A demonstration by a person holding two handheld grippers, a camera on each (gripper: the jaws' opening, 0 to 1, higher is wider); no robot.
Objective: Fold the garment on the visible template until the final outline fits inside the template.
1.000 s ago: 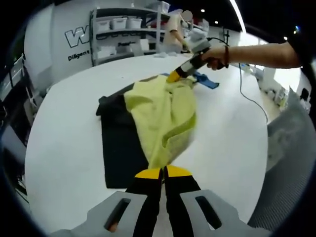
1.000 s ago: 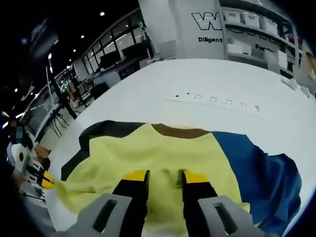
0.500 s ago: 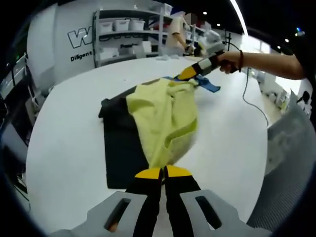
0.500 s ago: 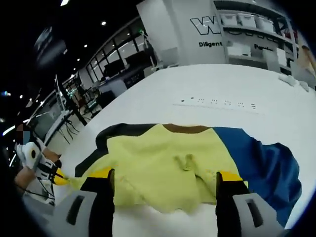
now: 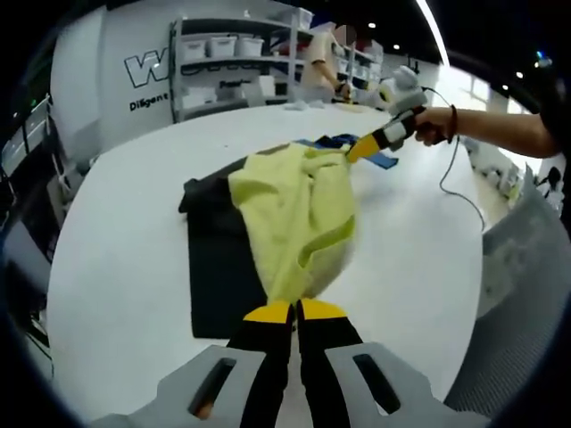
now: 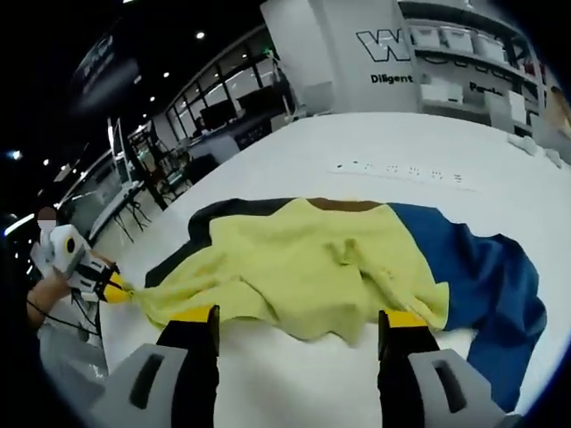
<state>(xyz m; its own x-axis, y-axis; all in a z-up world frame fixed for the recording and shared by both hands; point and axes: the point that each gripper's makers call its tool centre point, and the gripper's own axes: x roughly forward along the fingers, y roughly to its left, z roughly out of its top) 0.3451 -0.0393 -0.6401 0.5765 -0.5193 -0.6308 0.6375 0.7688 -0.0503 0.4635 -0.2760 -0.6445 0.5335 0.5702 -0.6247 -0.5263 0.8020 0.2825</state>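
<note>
While the left gripper (image 5: pixel 294 311) is clamped on one end of the yellow-green garment (image 5: pixel 299 218), the cloth runs from its closed jaws toward the far side of the white table (image 5: pixel 116 267), pulled long, probably so the fold can be lined up. Most of the garment lies over the black template (image 5: pixel 214 267), with its right edge spilling past the template onto bare table, so I judge the outline does not yet fit. A blue cloth (image 6: pixel 486 276) lies partly under the garment's far end. In the right gripper view the right gripper (image 6: pixel 299 316) hangs released, jaws spread wide and apart from the garment's near hem, holding nothing. Seen from the left gripper view, it sits just beside the far edge of the garment. Shelving with white bins (image 5: pixel 223 62) stands well beyond the table; nothing on the table blocks either gripper.
</note>
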